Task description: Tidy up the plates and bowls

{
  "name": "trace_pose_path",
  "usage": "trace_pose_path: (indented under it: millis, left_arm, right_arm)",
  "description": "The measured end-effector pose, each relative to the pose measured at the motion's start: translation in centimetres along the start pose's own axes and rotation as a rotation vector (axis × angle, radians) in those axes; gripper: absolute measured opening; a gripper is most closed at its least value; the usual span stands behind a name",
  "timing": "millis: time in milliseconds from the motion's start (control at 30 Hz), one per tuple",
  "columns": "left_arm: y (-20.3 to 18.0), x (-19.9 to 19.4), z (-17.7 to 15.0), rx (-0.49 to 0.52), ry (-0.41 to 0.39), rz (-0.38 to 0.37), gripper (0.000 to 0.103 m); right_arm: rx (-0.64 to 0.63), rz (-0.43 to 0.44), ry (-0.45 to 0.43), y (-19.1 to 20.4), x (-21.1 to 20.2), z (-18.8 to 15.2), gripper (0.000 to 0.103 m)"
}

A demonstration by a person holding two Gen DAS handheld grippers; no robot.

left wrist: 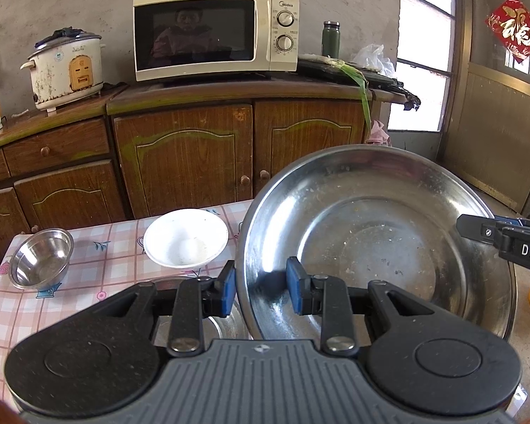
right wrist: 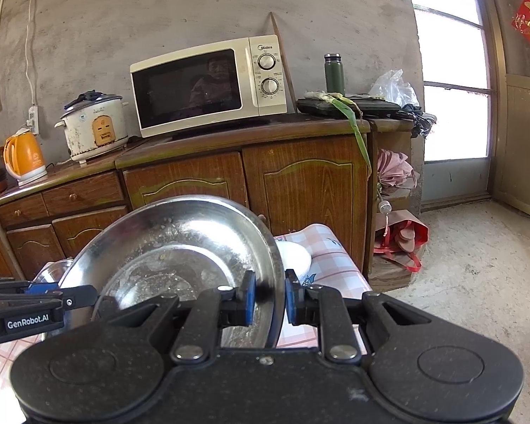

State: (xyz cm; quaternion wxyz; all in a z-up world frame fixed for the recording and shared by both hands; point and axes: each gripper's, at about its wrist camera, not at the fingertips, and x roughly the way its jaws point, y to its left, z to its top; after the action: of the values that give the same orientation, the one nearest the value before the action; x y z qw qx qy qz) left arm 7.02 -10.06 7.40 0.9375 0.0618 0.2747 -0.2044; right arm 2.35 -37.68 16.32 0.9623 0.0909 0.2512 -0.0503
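A large steel basin [left wrist: 371, 247] hangs tilted above the table, held by its rim from both sides. My left gripper [left wrist: 261, 288] is shut on the basin's left rim, with one blue pad inside and one outside. My right gripper [right wrist: 269, 296] is shut on the opposite rim of the same basin [right wrist: 180, 247]. The right gripper [left wrist: 477, 231] also shows at the basin's far side in the left wrist view. A white bowl [left wrist: 186, 238] and a small steel bowl [left wrist: 40, 258] sit on the pink checked tablecloth [left wrist: 116, 247]. Another steel bowl [left wrist: 222, 321] lies partly hidden under my left gripper.
Behind the table stands a brown wooden cabinet [left wrist: 183, 155] with a microwave [left wrist: 215, 33], a rice cooker [left wrist: 67, 69], an orange kettle [right wrist: 23, 157] and a green flask [left wrist: 331, 39] on top. A door and bare concrete floor [right wrist: 477, 265] lie to the right.
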Motion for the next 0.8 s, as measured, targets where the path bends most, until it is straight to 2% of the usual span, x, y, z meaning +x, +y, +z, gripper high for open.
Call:
trace_pose_path:
  millis: [800]
  left_arm:
    - [2.7,-1.7,-2.3,-0.043,0.010,0.029,0.030]
  right_arm:
    - [-0.023,0.037,0.017,3.2,-0.7,-1.8,0.022]
